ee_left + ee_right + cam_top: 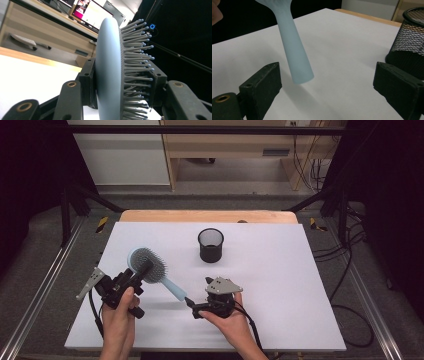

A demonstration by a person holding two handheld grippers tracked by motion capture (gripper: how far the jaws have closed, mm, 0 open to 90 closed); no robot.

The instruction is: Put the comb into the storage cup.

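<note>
Left gripper (142, 270) — jaws clamped on the head of the pale blue hairbrush (150, 267), one pad on the smooth back, the other pressed into the bristles (136, 62), as the left gripper view shows. The brush is up off the worktop (280, 270), over its near-left part, head toward the left edge, handle (294, 57) slanting down toward the middle.

Right gripper (192, 304) — jaws spread wide, nothing between the pads. In the right gripper view the handle's end hangs just ahead of the gap, clear of both jaws and of the sheet below it. We judge this hand to be out of the grip, the brush carried by the left alone.

Beyond the tools: a black mesh pen cup (210, 245) stands upright toward the far edge, about mid-width, well apart from the brush. It looks empty from above, though we can't see all the way to the bottom.

Progress, as we read it — pickup done, brush lifted and secure in one gripper. Left to do: carry it across and, likely, stand it handle-first in the cup. No part of the brush is over the rim yet.
</note>
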